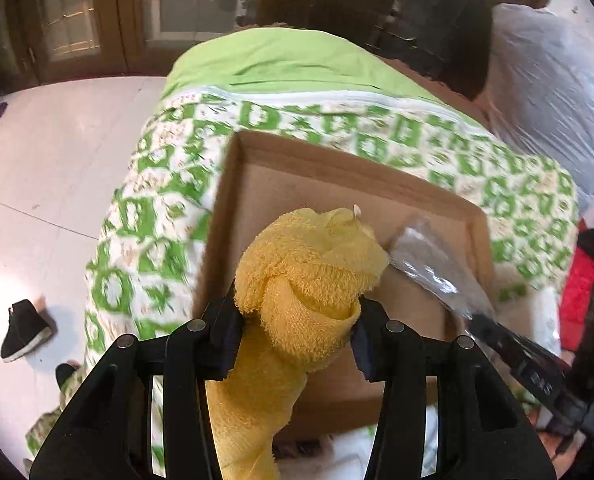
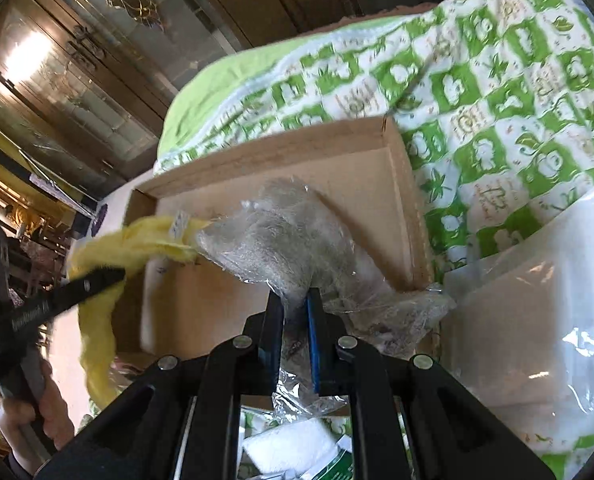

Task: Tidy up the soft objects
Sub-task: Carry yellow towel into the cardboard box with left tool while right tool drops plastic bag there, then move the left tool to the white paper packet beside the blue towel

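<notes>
Left gripper (image 1: 297, 316): jaws part-open, clamped on a rolled yellow towel (image 1: 309, 272), which bulges forward between the pads and trails down behind them. Right gripper (image 2: 296, 304): jaws nearly closed, pinching a clear plastic-wrapped grey bundle (image 2: 273, 232). Both items hang above a shallow cardboard box (image 1: 337, 184), towel toward its left side, bundle to its right, ends nearly touching. Box rests on a green-and-white patterned quilt (image 1: 157, 216). A white plastic bag (image 2: 537, 288) lies beside the box; a black shoe (image 1: 25, 330) sits on the floor.
</notes>
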Available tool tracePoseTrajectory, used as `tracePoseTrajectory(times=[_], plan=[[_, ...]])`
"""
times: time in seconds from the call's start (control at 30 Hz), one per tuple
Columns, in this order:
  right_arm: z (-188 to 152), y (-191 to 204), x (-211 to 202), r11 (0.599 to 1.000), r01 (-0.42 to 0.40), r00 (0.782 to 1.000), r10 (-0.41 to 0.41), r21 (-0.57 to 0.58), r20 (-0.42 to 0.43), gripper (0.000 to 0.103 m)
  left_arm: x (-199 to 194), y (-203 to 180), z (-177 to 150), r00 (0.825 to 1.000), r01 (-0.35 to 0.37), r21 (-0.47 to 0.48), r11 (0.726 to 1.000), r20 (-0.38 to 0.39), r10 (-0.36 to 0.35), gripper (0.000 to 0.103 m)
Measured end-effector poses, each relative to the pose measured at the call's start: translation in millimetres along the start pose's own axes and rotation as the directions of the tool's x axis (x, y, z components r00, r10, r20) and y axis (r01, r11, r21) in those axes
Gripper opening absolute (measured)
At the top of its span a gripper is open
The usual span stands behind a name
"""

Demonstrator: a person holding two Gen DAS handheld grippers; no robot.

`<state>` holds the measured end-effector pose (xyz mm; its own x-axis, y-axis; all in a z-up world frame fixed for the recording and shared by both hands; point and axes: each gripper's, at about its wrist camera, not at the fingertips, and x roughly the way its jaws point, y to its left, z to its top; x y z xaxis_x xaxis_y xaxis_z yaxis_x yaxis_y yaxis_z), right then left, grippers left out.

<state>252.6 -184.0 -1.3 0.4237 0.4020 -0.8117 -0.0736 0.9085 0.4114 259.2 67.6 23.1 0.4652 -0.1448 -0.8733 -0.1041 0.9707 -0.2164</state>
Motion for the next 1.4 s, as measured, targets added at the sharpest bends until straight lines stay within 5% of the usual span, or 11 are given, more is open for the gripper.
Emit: tracePoseTrajectory(times=[0.3, 0.6, 0.63, 0.7, 0.73, 1.07, 1.23, 1.4], plan=[[7, -9, 31, 1.000, 0.017, 1.000, -0.017, 0.016, -0.006, 0.009, 39, 1, 11, 0.999, -0.053, 0.026, 0.998, 0.007, 0.053, 0.045], [6, 0, 28, 0.998, 0.051, 0.998, -0.049, -0.041, 0.050, 0.014, 28, 8, 10, 1.000, 0.007, 0.010, 1.000, -0.001, -0.007, 0.046], [5, 1, 26, 0.998, 0.052, 0.997, -0.050, -0.045, 0.055, 0.017, 23, 7, 7, 1.000, 0.002, 0.020, 1.000, 0.006, -0.002, 0.046], [2, 3, 22, 0.997, 0.058, 0.996, -0.054, -0.056, 0.071, 0.056, 15, 5, 2, 1.000, 0.010, 0.032, 0.999, 0.010, -0.011, 0.046], [1, 4, 18, 0.996, 0.060, 0.995, -0.055, -0.060, 0.082, 0.063, 10, 4, -2, 1.000, 0.011, 0.041, 0.999, 0.012, -0.011, 0.046], [-36, -1, -41, 0.997, 0.036, 0.995, -0.029, -0.070, 0.098, 0.075, -39, -15, -73, 0.998, 0.062, 0.118, 0.991, 0.000, -0.063, 0.054], [-74, -4, -62, 0.998, -0.023, 0.997, 0.027, -0.052, 0.070, 0.077, -67, -10, -124, 0.990, 0.143, 0.049, 0.988, 0.004, -0.143, 0.064], [-102, 8, -54, 0.996, -0.049, 0.999, 0.049, -0.073, 0.005, 0.081, -76, -10, -163, 0.990, 0.140, 0.034, 0.990, -0.028, -0.139, 0.064]])
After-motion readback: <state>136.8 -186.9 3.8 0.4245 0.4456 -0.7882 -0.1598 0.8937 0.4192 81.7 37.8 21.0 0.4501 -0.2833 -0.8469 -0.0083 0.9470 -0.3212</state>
